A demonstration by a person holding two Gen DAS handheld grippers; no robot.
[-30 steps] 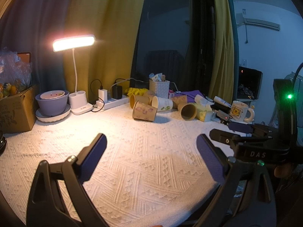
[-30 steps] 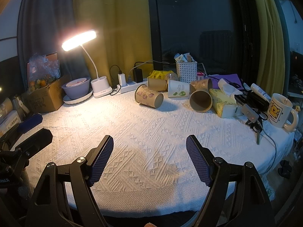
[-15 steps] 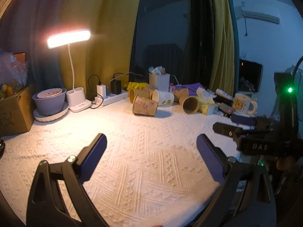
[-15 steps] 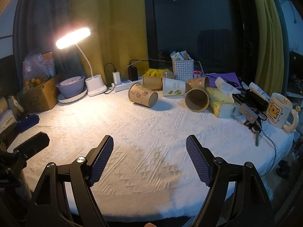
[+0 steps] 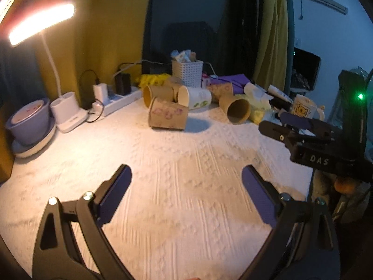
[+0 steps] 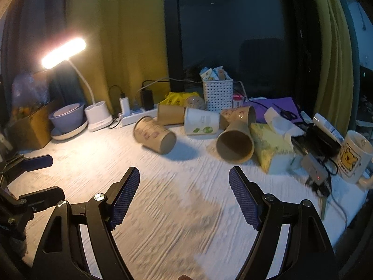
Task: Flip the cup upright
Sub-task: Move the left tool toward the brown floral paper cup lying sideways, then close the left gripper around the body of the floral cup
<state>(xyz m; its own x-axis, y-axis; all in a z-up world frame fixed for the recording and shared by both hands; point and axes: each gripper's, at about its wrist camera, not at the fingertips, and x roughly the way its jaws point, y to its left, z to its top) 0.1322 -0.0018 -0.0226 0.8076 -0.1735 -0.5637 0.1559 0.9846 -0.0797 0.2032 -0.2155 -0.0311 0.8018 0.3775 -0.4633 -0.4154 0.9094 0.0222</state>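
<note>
Several paper cups lie on their sides at the back of the white cloth. The nearest is a brown cup with pink prints (image 5: 168, 116) (image 6: 154, 134). Behind it lie a plain brown cup (image 6: 171, 114) and a white cup with green leaves (image 5: 195, 95) (image 6: 202, 121). Another brown cup (image 5: 235, 108) (image 6: 235, 141) points its mouth toward me. My left gripper (image 5: 186, 194) is open and empty over the cloth, well short of the cups. My right gripper (image 6: 184, 197) is open and empty too; it also shows in the left wrist view (image 5: 291, 123).
A lit desk lamp (image 6: 64, 52) with white base (image 6: 98, 119), a purple bowl (image 6: 67, 116), a power strip (image 6: 137, 114), a white basket (image 6: 217, 94), a tissue pack (image 6: 271, 148) and a bear mug (image 6: 354, 158) ring the cups. A cardboard box (image 6: 30, 126) stands left.
Both grippers have moved forward over the cloth toward the cups, which look larger now. Both stay open. The cups have not moved.
</note>
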